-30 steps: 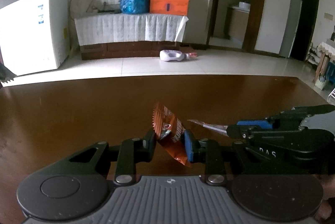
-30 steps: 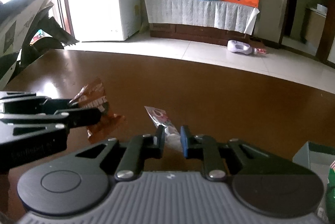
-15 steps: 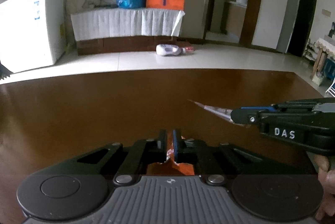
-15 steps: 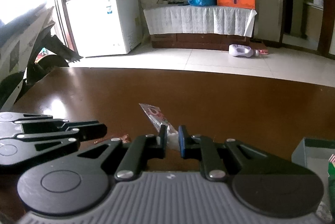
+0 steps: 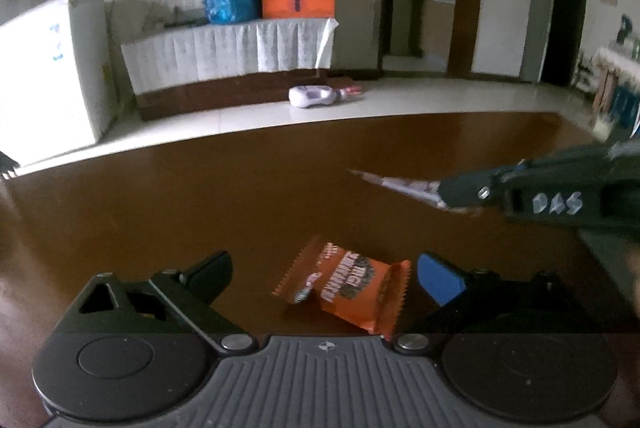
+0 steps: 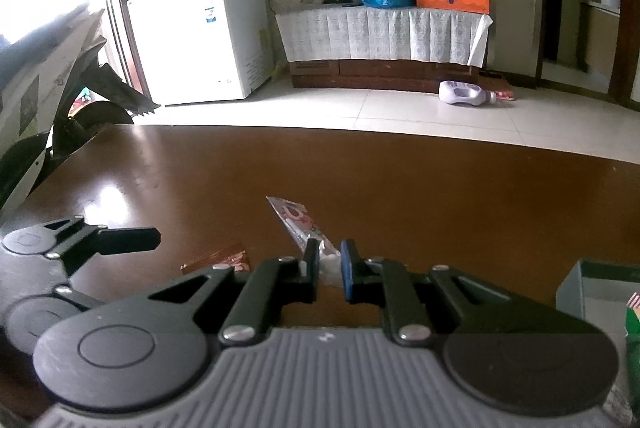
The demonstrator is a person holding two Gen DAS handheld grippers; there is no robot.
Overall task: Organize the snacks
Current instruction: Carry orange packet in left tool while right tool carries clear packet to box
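Now the left gripper [image 5: 324, 278] has just opened its jaws wide, so the orange snack [image 5: 348, 286] lies free on the table [image 5: 240, 195]. Meanwhile the right gripper [image 6: 330, 260] stays clamped on the clear packet [image 6: 300, 224], likely bound for the box [image 6: 592, 288].

A glossy dark brown wooden table [image 6: 400, 187] is seen stretching ahead to its far edge. The right gripper [image 6: 330, 262], black with one blue pad, is clamped on a clear plastic snack packet with red print [image 6: 298, 224], which is held pointing up and away, clear of the tabletop. Towards the left edge of the table, the black left gripper [image 6: 120, 242] is shown from the side with its fingers spread wide; its jaws have just been opening. An orange snack wrapper [image 6: 224, 260] lies flat on the table beside it, partly hidden. At the right edge, a grey box [image 6: 576, 292] with green packaging inside is partly shown.
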